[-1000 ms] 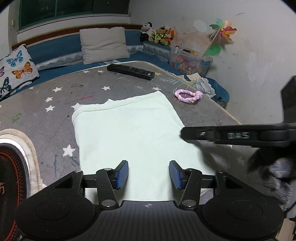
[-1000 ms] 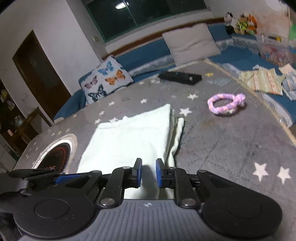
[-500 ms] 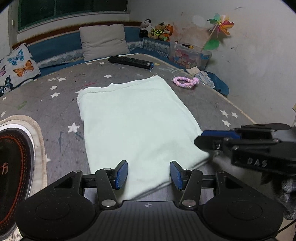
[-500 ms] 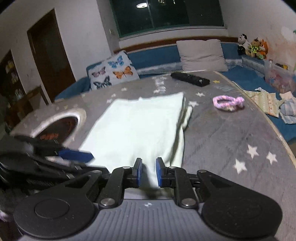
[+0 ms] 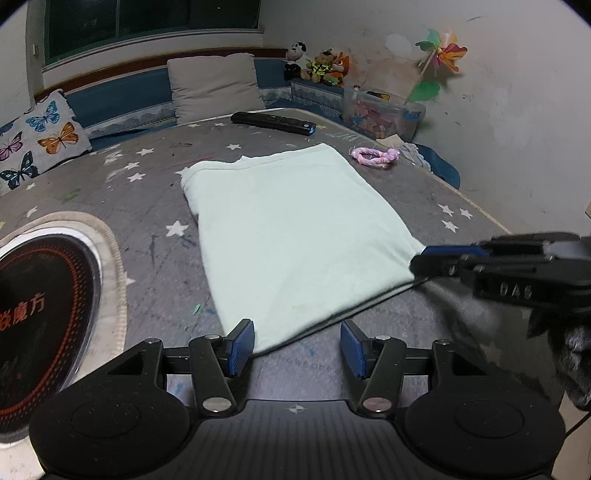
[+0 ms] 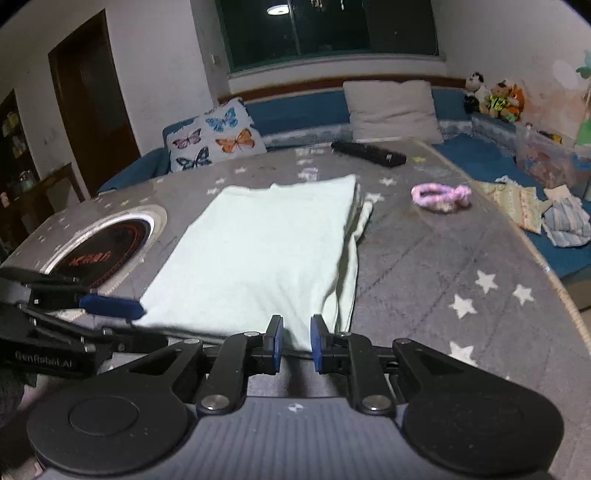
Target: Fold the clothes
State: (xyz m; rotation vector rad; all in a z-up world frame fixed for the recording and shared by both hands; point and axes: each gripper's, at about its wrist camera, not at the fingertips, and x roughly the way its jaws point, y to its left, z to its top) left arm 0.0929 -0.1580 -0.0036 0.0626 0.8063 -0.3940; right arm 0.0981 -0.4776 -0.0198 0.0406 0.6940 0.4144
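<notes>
pale green garment (image 5: 291, 229) | folded flat rectangle | layered right edge

Room from my feeds: white walls, a dark window (image 6: 332, 29) with a ceiling lamp reflected in the glass, a dark wooden door (image 6: 92, 85) at the left. A blue bench seat (image 6: 303, 110) runs under the window, carrying a butterfly cushion (image 6: 214, 136), a grey pillow (image 6: 391, 110) and soft toys (image 5: 317, 62) in the corner. A pinwheel (image 5: 439, 51) stands against the scuffed right wall. Lighting is dim and artificial.
</notes>
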